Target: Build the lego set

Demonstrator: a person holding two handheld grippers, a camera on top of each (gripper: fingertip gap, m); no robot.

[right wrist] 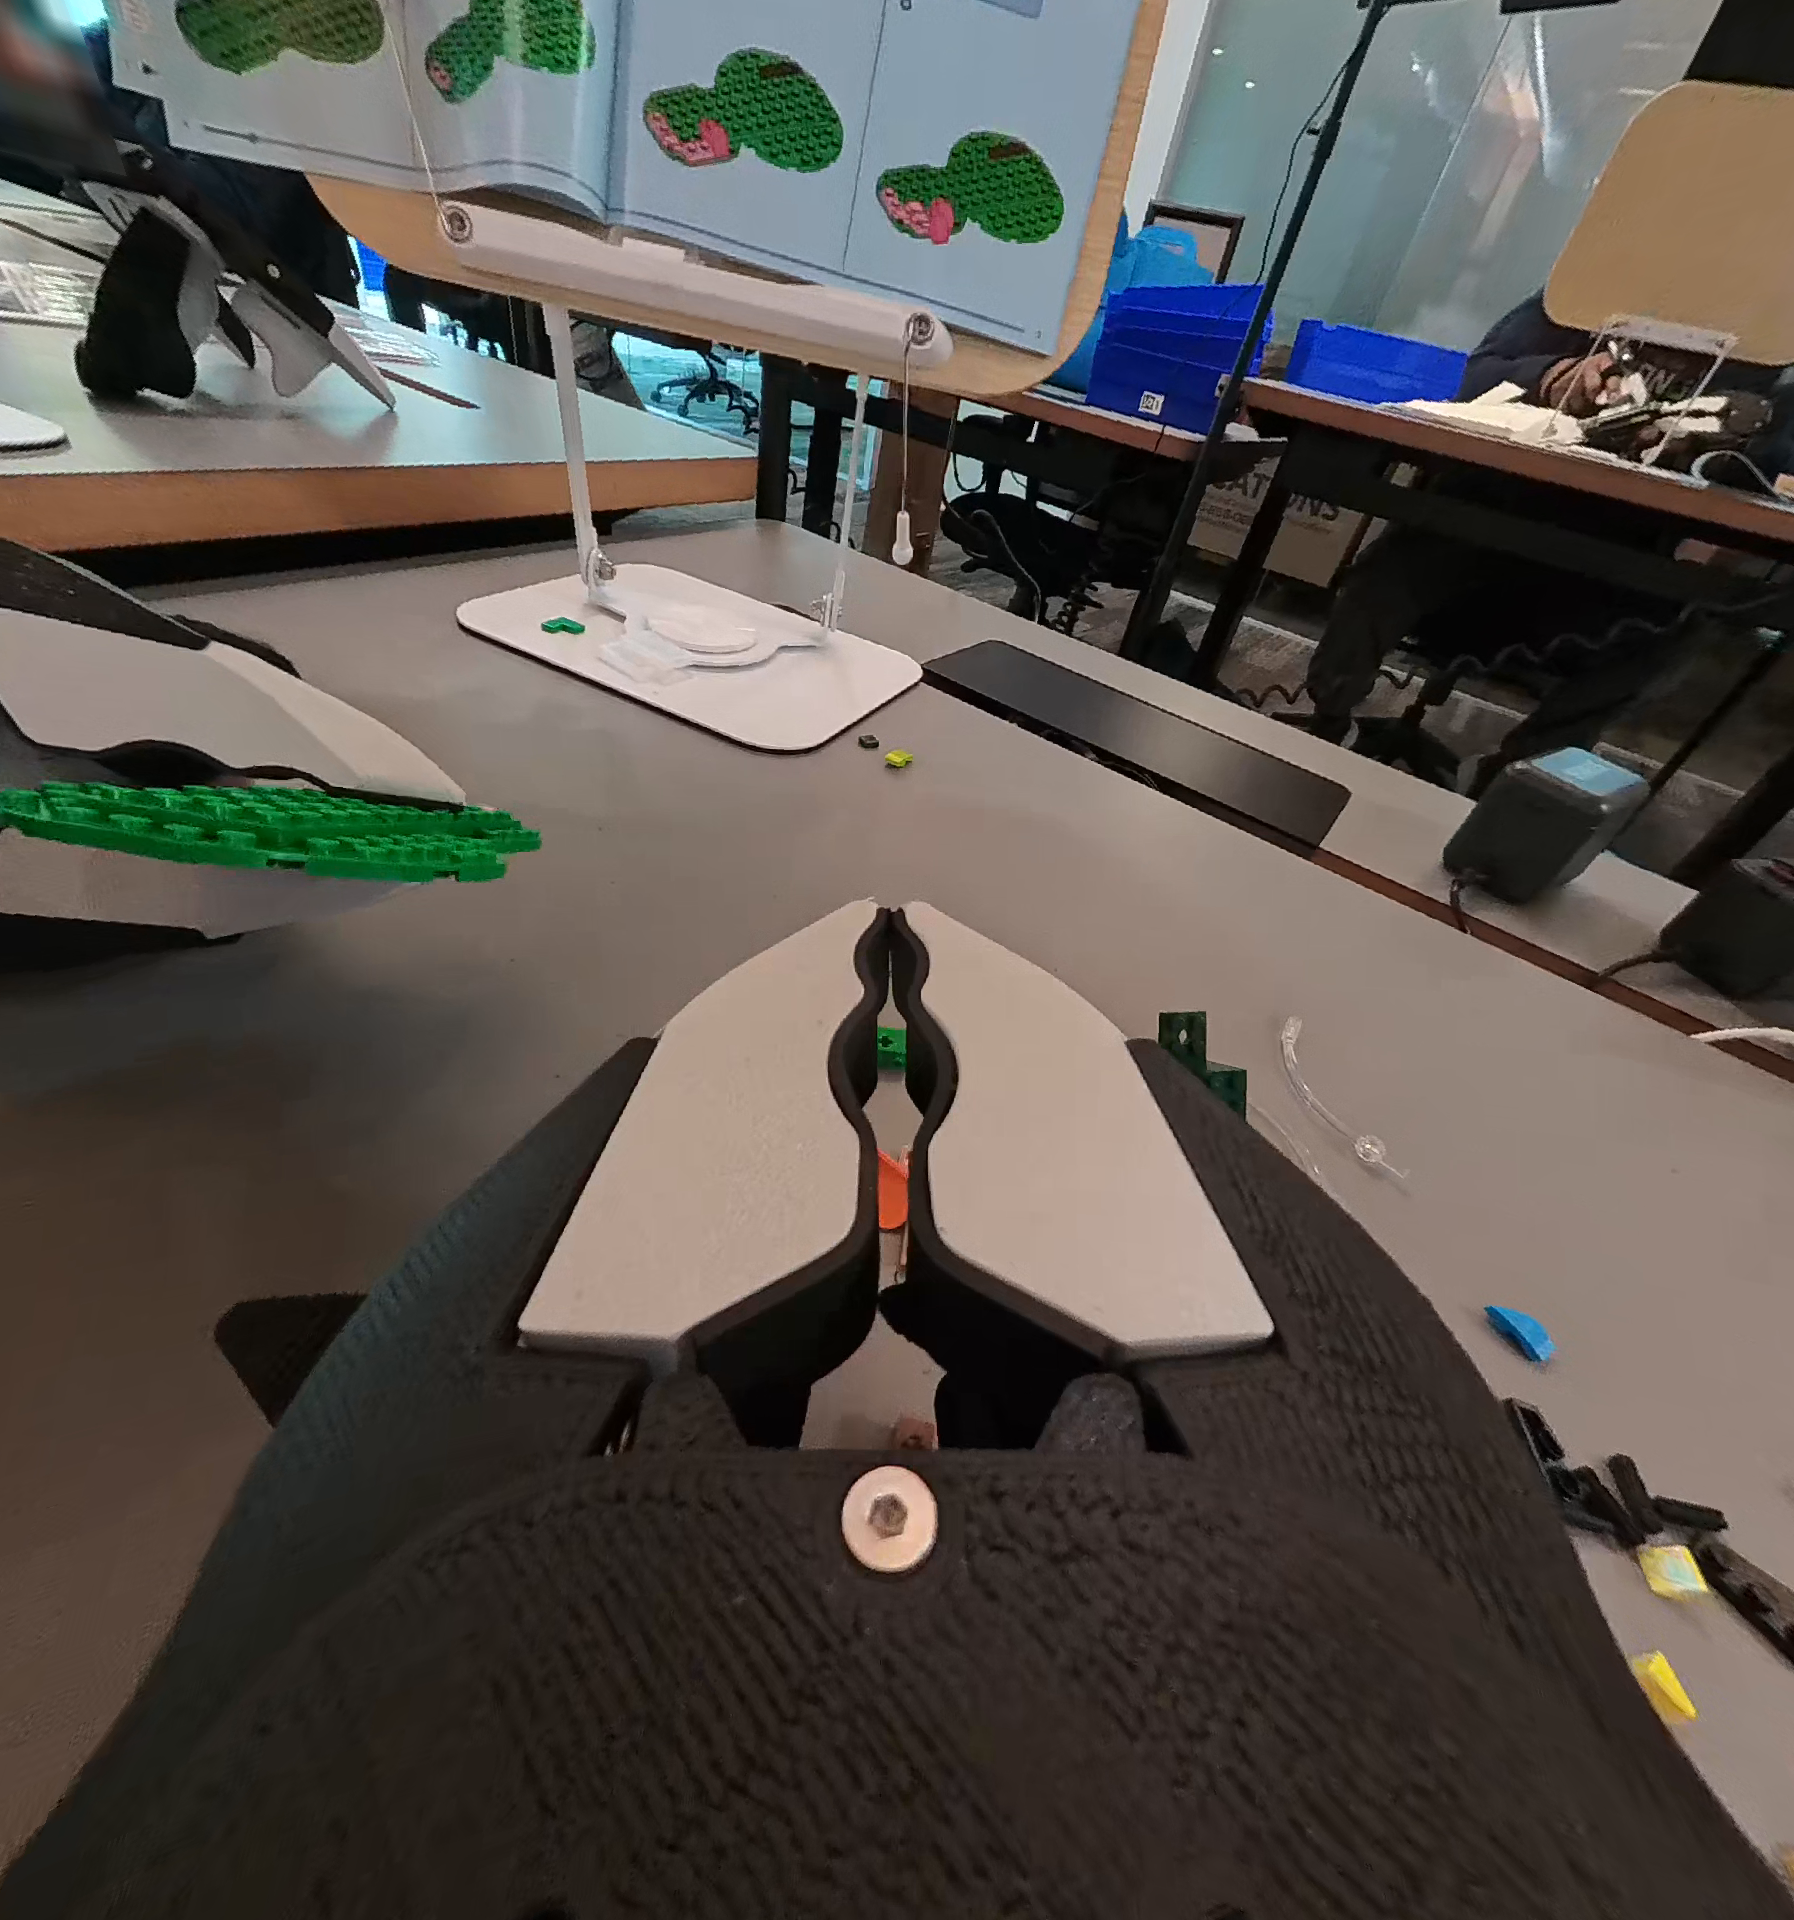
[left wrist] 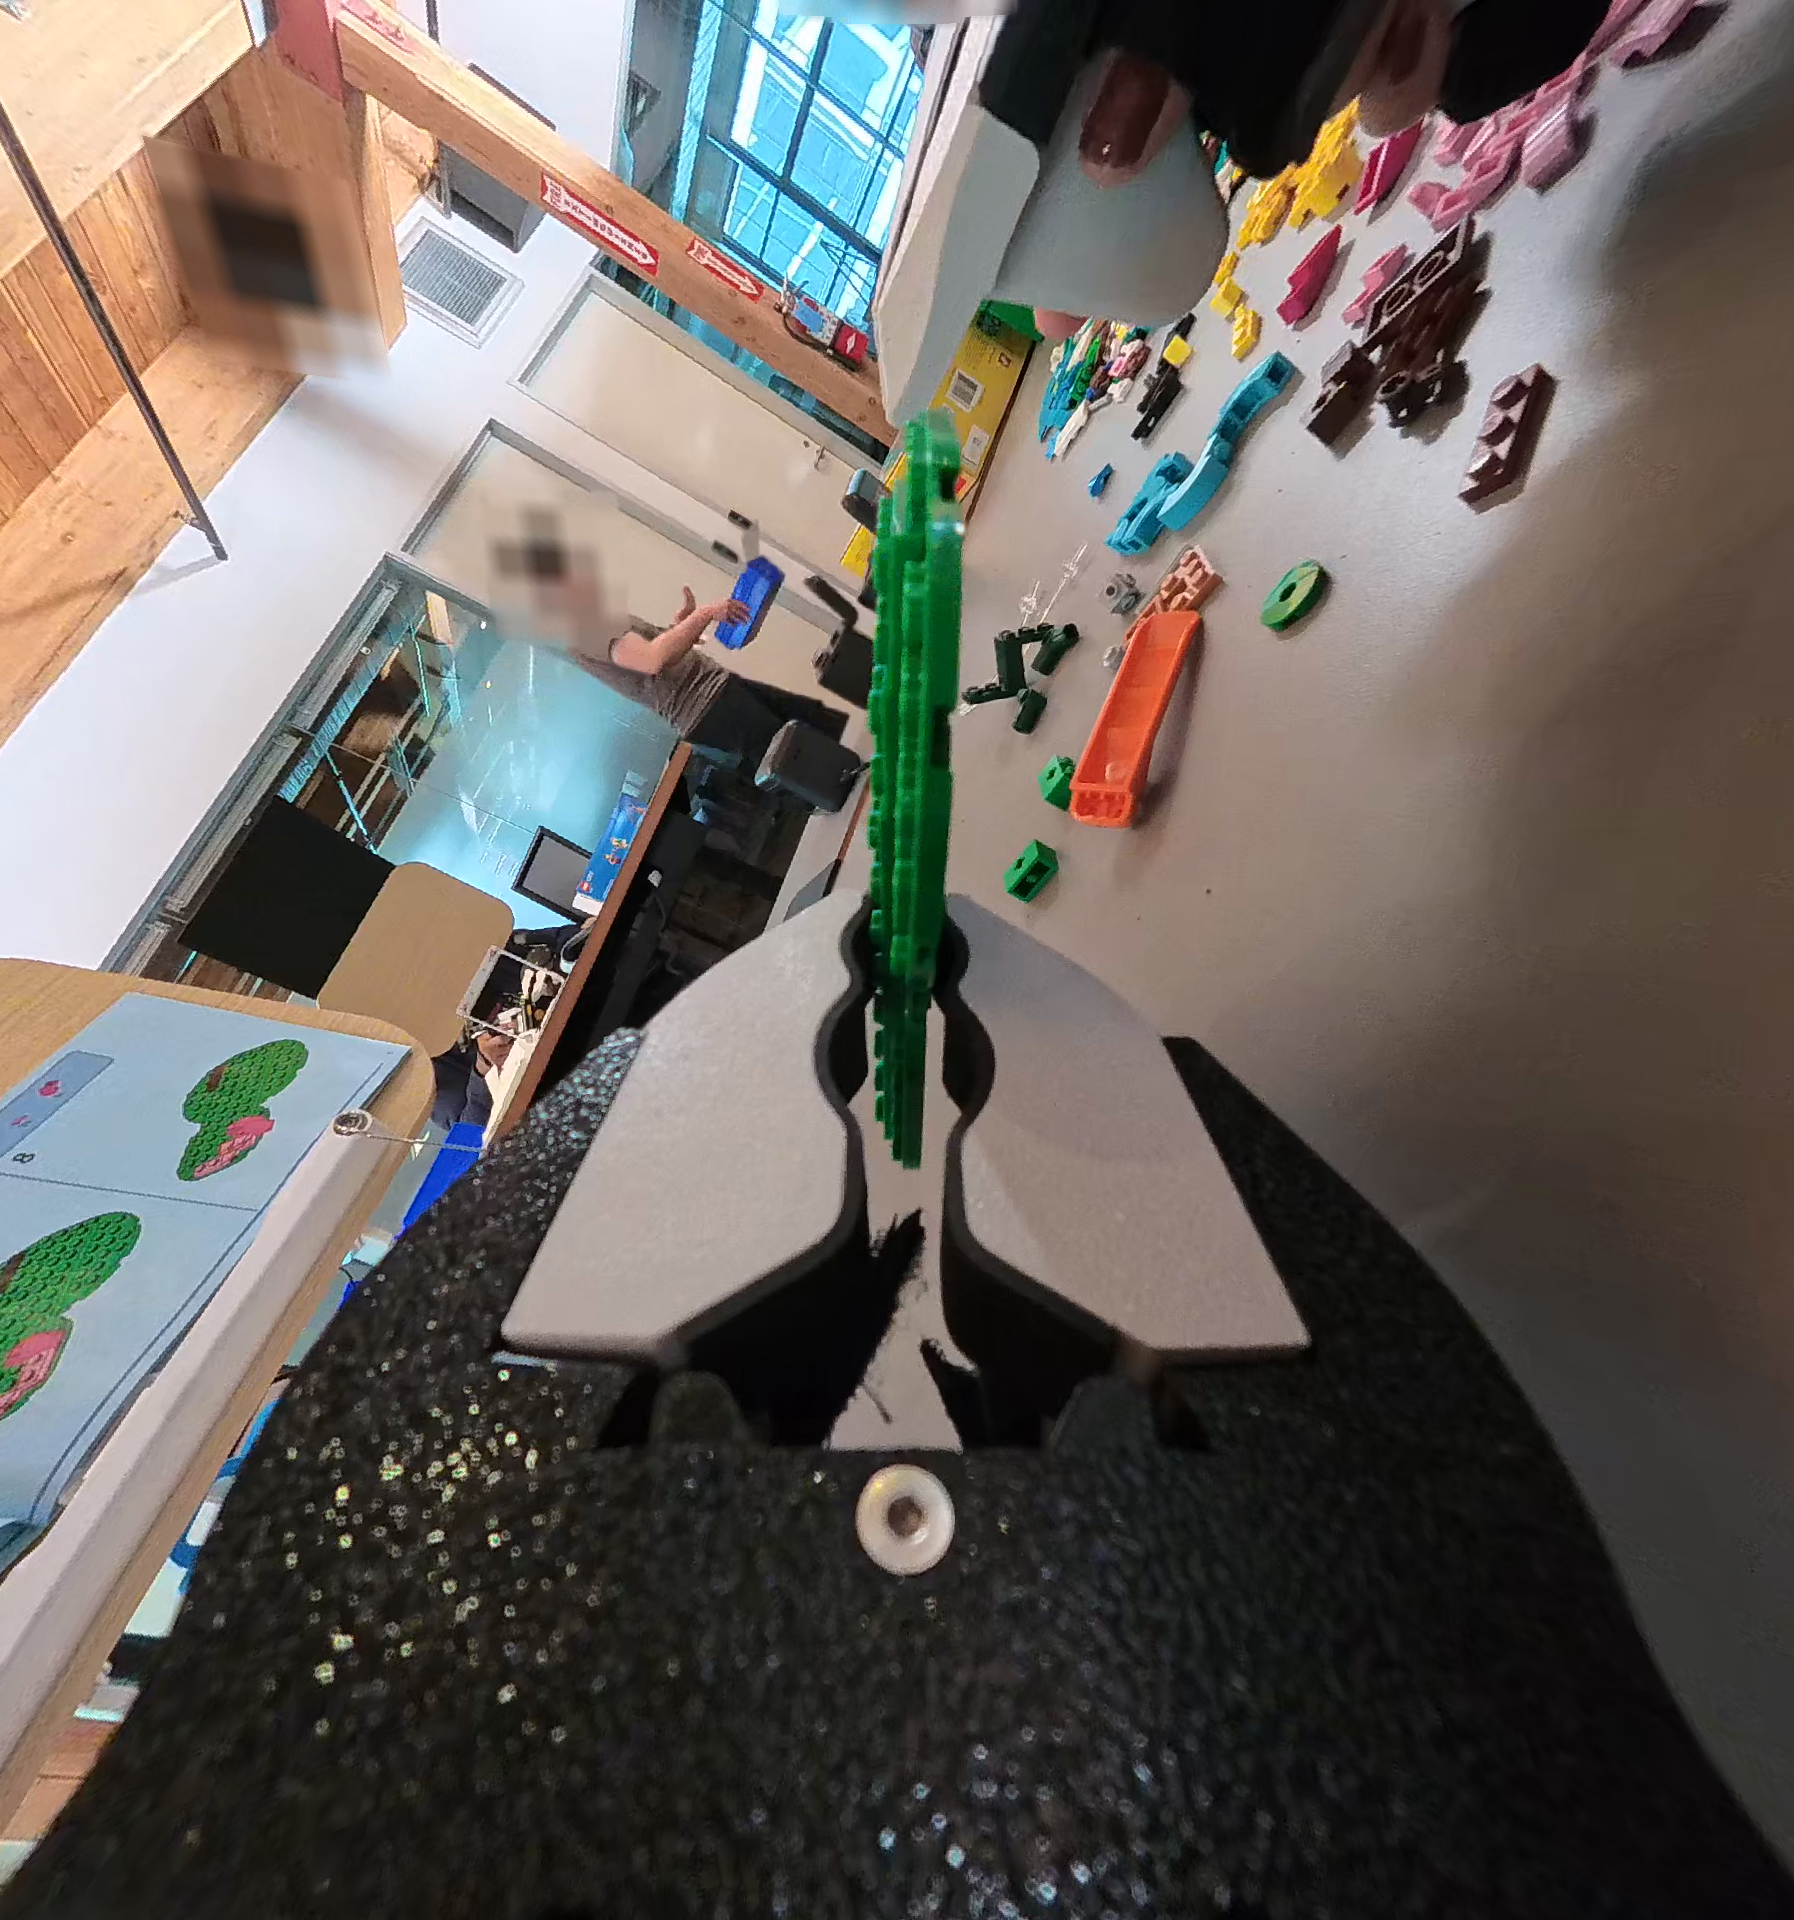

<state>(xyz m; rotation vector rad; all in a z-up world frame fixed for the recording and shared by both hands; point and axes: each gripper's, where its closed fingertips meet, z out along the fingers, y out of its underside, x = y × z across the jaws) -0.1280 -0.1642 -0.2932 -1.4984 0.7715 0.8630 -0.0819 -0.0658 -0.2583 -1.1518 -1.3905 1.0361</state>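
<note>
My left gripper [left wrist: 898, 997] has its fingers clamped on the green baseplate [left wrist: 914, 727], which hangs in the air above the surface [right wrist: 768, 935], well clear of the loose parts. My right gripper [right wrist: 888, 920] has its fingers pressed together at the tips, and I see nothing held between them. I judge the build barely begun: the plate looks like a few flat green pieces joined, with none of the pink the instruction booklet [right wrist: 768, 135] pictures. Nearly everything is left: the orange piece [left wrist: 1132, 717], turquoise curved bricks [left wrist: 1199, 468], brown bricks [left wrist: 1392, 343], pink bricks [left wrist: 1495, 156] and yellow bricks [left wrist: 1298, 187] lie scattered, unattached. Toward the surface's far edge stands the white booklet stand [right wrist: 768, 686]. Beyond are other desks, blue bins [right wrist: 1173, 343], seated people and a large window [left wrist: 799, 135].
</note>
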